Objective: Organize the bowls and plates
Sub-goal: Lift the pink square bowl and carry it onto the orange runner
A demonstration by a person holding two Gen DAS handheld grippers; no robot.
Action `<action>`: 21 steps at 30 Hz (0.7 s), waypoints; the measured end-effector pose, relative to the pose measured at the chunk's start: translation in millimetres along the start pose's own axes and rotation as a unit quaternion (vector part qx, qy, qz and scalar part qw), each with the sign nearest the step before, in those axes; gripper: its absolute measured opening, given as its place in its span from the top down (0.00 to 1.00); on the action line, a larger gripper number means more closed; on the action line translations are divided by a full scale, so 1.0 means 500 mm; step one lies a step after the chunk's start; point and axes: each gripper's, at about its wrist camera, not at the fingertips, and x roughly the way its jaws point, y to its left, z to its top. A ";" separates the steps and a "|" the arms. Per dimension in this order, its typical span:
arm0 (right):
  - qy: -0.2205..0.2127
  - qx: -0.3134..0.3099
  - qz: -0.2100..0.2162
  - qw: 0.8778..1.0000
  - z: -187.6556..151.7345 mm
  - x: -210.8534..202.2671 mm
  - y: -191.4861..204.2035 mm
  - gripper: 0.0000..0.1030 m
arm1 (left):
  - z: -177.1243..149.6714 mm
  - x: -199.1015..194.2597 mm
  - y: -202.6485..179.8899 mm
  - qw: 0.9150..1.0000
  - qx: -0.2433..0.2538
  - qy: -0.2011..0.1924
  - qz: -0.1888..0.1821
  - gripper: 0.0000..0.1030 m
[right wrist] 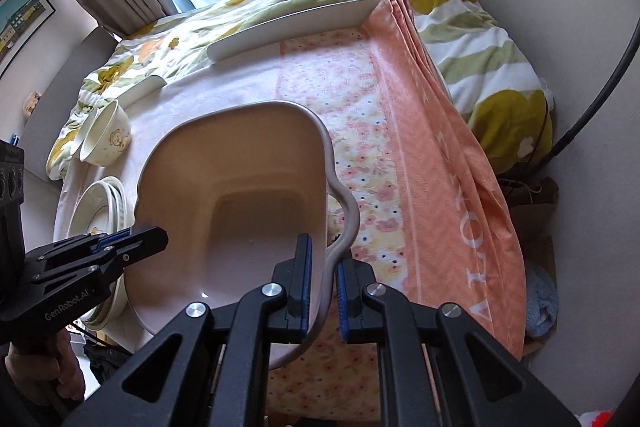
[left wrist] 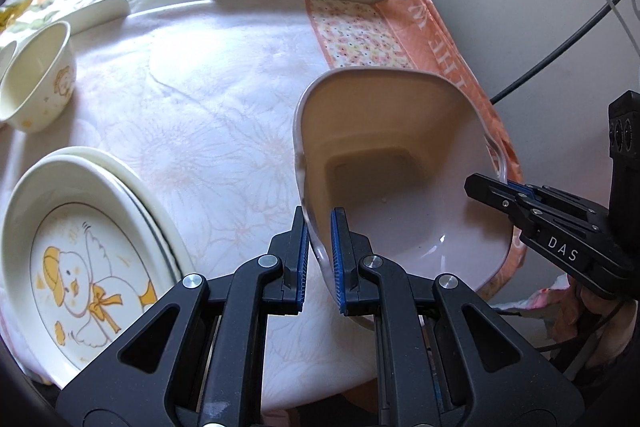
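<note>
While both grippers pinch its rim, the large pale pink squarish plastic basin (left wrist: 400, 163) hangs tilted over the cloth-covered table (left wrist: 208, 99)

The left gripper (left wrist: 319, 259) clamps the basin's near-left edge and the right gripper (right wrist: 323, 291) its wavy right edge; a stack of cream duck-print plates (left wrist: 80, 251) lies at left, cream ceramic bowls (left wrist: 38, 79) beyond it, well apart from the basin

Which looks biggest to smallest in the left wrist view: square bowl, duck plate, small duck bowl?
1. Square bowl, though it is held close to the camera by both grippers, so its lead is unsure.
2. Duck plate, nearly as large.
3. Small duck bowl, farther off.
</note>
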 end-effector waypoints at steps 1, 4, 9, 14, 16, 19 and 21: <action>0.000 0.000 0.002 1.000 -0.001 0.001 -0.002 0.90 | -0.001 0.002 -0.001 1.000 0.001 0.000 0.002 0.91; 0.005 -0.001 0.007 1.000 -0.006 0.005 -0.003 0.90 | 0.001 0.004 -0.001 1.000 0.002 -0.001 0.002 0.91; 0.014 0.008 0.006 1.000 -0.009 0.014 -0.009 0.90 | 0.006 0.011 -0.011 1.000 0.009 0.004 0.012 0.91; 0.018 0.016 0.008 1.000 -0.009 0.014 -0.010 0.90 | 0.009 0.018 -0.012 1.000 0.011 0.012 0.017 0.90; 0.021 0.019 0.008 1.000 -0.006 0.016 -0.009 0.90 | 0.010 0.022 -0.014 1.000 0.016 0.020 0.018 0.90; 0.028 0.021 0.012 0.999 -0.004 0.020 -0.010 0.90 | 0.011 0.029 -0.020 0.999 0.023 0.026 0.022 0.89; 0.028 0.023 0.010 0.999 -0.004 0.021 -0.010 0.86 | 0.009 0.033 -0.025 0.999 0.030 0.033 0.029 0.82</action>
